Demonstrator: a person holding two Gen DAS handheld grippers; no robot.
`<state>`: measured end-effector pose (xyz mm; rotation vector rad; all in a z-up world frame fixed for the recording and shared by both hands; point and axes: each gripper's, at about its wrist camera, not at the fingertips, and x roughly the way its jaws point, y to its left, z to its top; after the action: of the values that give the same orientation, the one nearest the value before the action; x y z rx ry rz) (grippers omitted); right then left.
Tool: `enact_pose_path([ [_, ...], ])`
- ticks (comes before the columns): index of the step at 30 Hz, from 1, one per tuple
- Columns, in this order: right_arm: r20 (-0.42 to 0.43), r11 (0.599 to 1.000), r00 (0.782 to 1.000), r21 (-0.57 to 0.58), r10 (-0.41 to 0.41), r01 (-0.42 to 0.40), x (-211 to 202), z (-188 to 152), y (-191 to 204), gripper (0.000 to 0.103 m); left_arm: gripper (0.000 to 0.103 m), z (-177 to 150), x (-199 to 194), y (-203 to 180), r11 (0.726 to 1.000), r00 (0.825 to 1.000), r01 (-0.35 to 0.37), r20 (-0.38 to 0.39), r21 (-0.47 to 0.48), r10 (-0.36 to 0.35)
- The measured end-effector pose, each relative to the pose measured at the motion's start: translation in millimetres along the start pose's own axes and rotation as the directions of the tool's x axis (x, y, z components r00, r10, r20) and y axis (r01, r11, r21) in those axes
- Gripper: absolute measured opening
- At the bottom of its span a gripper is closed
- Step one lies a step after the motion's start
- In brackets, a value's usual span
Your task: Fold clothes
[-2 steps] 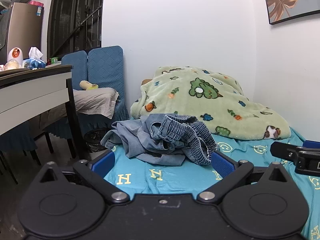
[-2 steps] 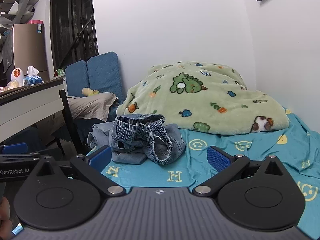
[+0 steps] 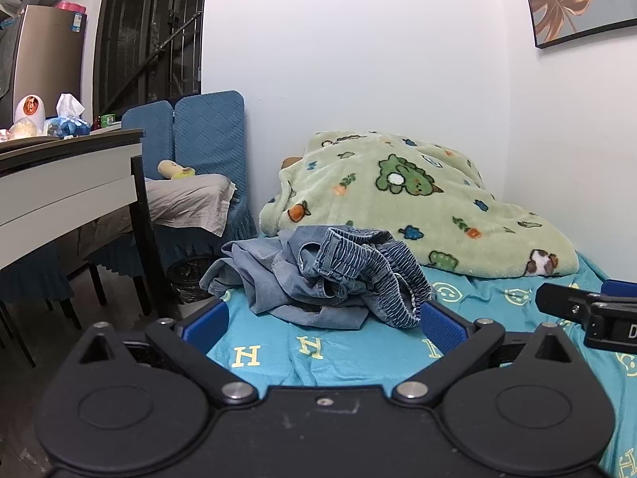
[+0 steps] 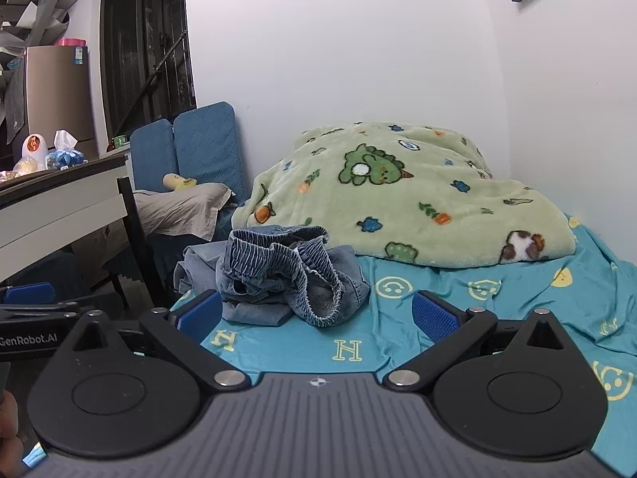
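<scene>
Two tools are in view, the left tool (image 3: 324,324) and the right tool (image 4: 316,312), each with two blue-padded fingers set wide apart. Ahead of both lies one crumpled heap of denim clothes (image 3: 322,275) on one bed (image 3: 358,354). Beyond the heap sits one green blanket (image 3: 414,207). Off to the tools' left stand one desk (image 3: 67,183) and two blue chair backs (image 3: 191,135)
</scene>
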<state>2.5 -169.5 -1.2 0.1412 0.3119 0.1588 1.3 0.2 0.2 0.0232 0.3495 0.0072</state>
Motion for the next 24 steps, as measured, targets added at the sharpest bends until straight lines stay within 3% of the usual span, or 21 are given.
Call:
enact_pose_path([
  [24,-0.009,1.000,1.000,0.013,0.022,-0.022,3,-4,-2,0.103,0.103,-5,7,-1,1.000,1.000,-0.008,-0.011,-0.007,0.008],
])
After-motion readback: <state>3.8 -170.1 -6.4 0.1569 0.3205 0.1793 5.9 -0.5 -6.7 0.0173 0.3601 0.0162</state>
